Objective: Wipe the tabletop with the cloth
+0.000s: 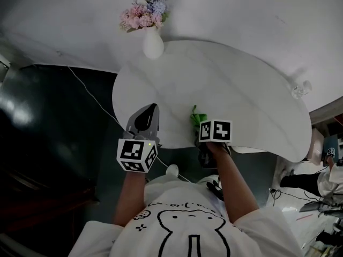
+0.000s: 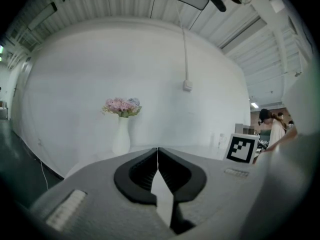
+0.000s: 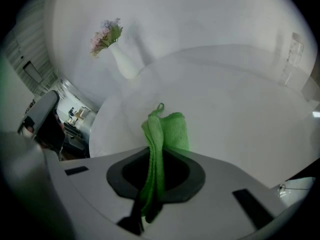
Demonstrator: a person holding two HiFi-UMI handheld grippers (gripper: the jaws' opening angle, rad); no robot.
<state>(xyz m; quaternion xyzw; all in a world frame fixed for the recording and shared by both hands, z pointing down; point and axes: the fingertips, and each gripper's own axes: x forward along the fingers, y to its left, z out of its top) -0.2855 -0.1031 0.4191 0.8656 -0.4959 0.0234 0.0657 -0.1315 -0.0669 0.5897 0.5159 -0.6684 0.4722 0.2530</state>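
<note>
A green cloth (image 3: 164,132) is pinched between the jaws of my right gripper (image 3: 155,156), and its folded end sticks out over the white tabletop (image 3: 235,114). In the head view the cloth (image 1: 197,116) shows just ahead of the right gripper (image 1: 206,128), near the round table's (image 1: 225,84) front edge. My left gripper (image 1: 146,118) is held above the table's front left edge. Its jaws are shut with nothing between them, and its tips (image 2: 158,156) point toward the vase.
A white vase of pink and blue flowers (image 1: 150,31) stands at the table's far left rim. A small clear glass (image 1: 298,90) sits at the far right edge. A white cable (image 1: 94,98) runs over the dark floor on the left. People stand off to the right (image 2: 272,129).
</note>
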